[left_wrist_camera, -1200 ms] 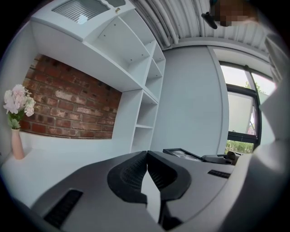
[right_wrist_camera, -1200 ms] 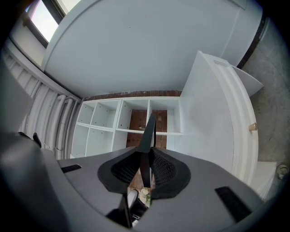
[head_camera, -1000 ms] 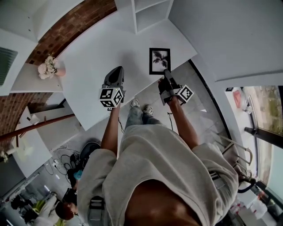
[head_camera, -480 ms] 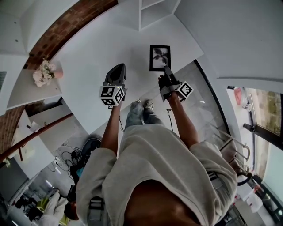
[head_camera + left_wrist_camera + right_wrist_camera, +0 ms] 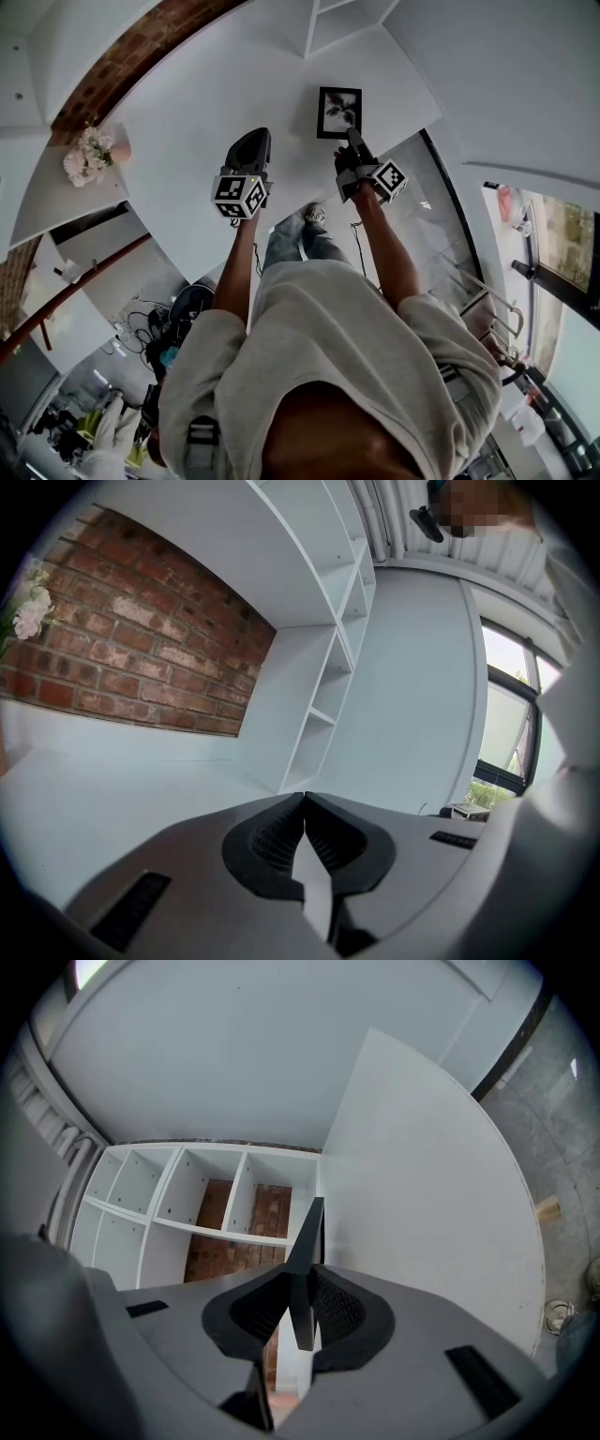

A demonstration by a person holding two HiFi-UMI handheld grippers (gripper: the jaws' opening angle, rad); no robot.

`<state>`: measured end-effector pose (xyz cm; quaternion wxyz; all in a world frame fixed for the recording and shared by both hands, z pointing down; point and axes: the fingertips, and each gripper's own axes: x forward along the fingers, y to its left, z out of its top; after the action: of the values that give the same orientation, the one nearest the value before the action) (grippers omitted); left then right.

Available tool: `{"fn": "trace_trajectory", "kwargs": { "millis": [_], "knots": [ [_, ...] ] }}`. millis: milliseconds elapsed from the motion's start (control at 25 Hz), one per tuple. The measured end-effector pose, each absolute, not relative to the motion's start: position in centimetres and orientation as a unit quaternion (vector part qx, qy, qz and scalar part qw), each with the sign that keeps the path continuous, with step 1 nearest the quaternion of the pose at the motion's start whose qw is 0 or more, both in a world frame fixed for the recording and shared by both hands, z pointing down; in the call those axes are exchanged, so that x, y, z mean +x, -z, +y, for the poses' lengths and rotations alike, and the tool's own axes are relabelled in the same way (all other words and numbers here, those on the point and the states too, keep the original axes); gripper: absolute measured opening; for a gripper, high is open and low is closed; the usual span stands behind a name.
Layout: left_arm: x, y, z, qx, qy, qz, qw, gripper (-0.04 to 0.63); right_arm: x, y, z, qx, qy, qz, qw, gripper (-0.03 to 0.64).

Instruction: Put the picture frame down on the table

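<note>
A black picture frame with a black-and-white plant print is held over the white table near its right edge. My right gripper is shut on the frame's near edge. In the right gripper view the frame shows edge-on as a thin dark slab pinched between the ribbed pads. My left gripper hovers over the table to the frame's left, shut with nothing in it. In the left gripper view its pads meet at the tip.
A vase of pale flowers stands on a ledge at the far left by the brick wall. White open shelves rise at the table's far end. The table's edge drops to a tiled floor.
The right gripper and the frame have moved slightly farther over the table and up in the view. The left gripper has drifted forward a little as well.
</note>
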<state>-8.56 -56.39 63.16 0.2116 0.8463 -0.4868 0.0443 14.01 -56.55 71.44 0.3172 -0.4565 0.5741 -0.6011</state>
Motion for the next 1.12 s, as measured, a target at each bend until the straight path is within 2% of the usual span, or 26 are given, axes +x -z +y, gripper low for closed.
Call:
{"fn": "trace_trajectory", "kwargs": {
  "millis": [360,440,640,920,1120],
  "knots": [
    [-9.5,-63.6,-56.3,0.842,-0.041,-0.492,0.217,0.017,13.7,-72.6,-57.1,-0.471,0.597,0.57,0.311,0.096],
    [-9.5,-63.5,-56.1,0.841,-0.041,-0.493,0.218,0.017,13.3,-72.6,-57.0,-0.468,0.596,0.584,0.29,0.146],
    [-9.5,-63.6,-55.5,0.839,-0.039,-0.496,0.22,0.017,12.0,-72.9,-56.5,-0.468,0.586,0.633,0.191,0.181],
    [-9.1,-63.5,-54.8,0.838,-0.034,-0.498,0.22,0.017,10.2,-74.0,-55.5,-0.46,0.528,0.713,0.006,0.219],
    [-9.3,-63.3,-54.3,0.837,-0.032,-0.502,0.217,0.017,9.6,-75.0,-54.8,-0.45,0.498,0.737,-0.081,0.23]
  ]
}}
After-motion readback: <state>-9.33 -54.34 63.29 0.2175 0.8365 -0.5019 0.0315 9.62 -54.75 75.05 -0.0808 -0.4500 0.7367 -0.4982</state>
